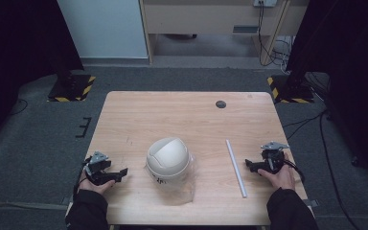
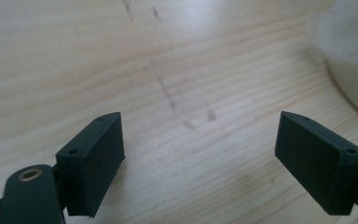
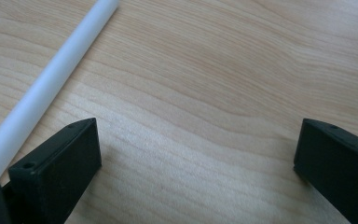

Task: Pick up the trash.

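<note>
A white domed object (image 1: 167, 158) in clear plastic wrap sits near the middle front of the wooden table (image 1: 187, 115). A thin white tube (image 1: 236, 167) lies to its right, running front to back. My left gripper (image 1: 120, 173) rests on the table left of the dome, pointing toward it, open with bare wood between its jaws (image 2: 198, 140); the dome's blurred edge (image 2: 354, 65) is at that view's right. My right gripper (image 1: 249, 165) rests right of the tube, open and empty (image 3: 198, 140). The tube (image 3: 46, 79) passes beside its left jaw, outside the jaws.
A small dark round spot (image 1: 221, 104) marks the far part of the tabletop. Grey carpet surrounds the table. Two stand bases with yellow-black tape (image 1: 72, 86) (image 1: 290, 88) sit on the floor beyond the far corners.
</note>
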`<state>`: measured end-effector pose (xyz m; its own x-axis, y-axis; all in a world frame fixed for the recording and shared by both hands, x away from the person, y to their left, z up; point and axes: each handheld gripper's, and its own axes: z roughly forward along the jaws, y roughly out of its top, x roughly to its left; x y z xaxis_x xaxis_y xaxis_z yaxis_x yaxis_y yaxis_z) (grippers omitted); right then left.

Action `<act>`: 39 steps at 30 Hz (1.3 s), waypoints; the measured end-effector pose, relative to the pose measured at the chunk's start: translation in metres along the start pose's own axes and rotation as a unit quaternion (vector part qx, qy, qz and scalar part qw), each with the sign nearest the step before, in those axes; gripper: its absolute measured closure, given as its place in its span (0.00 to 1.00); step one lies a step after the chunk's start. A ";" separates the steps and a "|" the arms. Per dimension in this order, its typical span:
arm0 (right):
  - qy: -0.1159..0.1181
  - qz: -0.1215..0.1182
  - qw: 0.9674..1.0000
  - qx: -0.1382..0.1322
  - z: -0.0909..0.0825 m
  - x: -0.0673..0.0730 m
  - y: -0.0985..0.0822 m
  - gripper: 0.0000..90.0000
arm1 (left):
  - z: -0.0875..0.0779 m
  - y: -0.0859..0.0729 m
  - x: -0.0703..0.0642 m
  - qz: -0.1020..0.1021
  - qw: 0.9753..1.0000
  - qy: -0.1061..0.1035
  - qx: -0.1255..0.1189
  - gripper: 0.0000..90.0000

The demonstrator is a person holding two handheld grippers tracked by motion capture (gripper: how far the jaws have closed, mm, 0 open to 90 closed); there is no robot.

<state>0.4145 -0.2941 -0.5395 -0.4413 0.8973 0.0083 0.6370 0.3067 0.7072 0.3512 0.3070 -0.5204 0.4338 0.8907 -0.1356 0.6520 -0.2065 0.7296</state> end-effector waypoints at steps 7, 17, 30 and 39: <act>0.002 0.000 1.000 0.000 -0.006 -0.001 -0.005 0.01 | -0.027 0.017 -0.006 0.031 0.995 -0.029 -0.094 0.15; 0.001 -0.002 1.000 0.000 -0.009 0.000 -0.009 0.01 | -0.055 0.034 -0.018 0.041 0.983 -0.078 -0.159 0.12; 0.001 0.000 1.000 0.000 -0.009 0.000 -0.009 0.01 | -0.078 0.061 -0.053 0.085 0.969 -0.132 -0.191 0.12; 0.001 -0.001 1.000 0.000 -0.009 0.000 -0.009 0.01 | -0.067 0.069 -0.088 0.116 0.962 -0.169 -0.181 0.12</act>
<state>0.4025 -0.2997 -0.5393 -0.4433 0.8963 0.0081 0.6367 0.3085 0.7067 0.3161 0.2411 -0.4131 0.7583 0.6432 -0.1061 0.2807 -0.1752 0.9437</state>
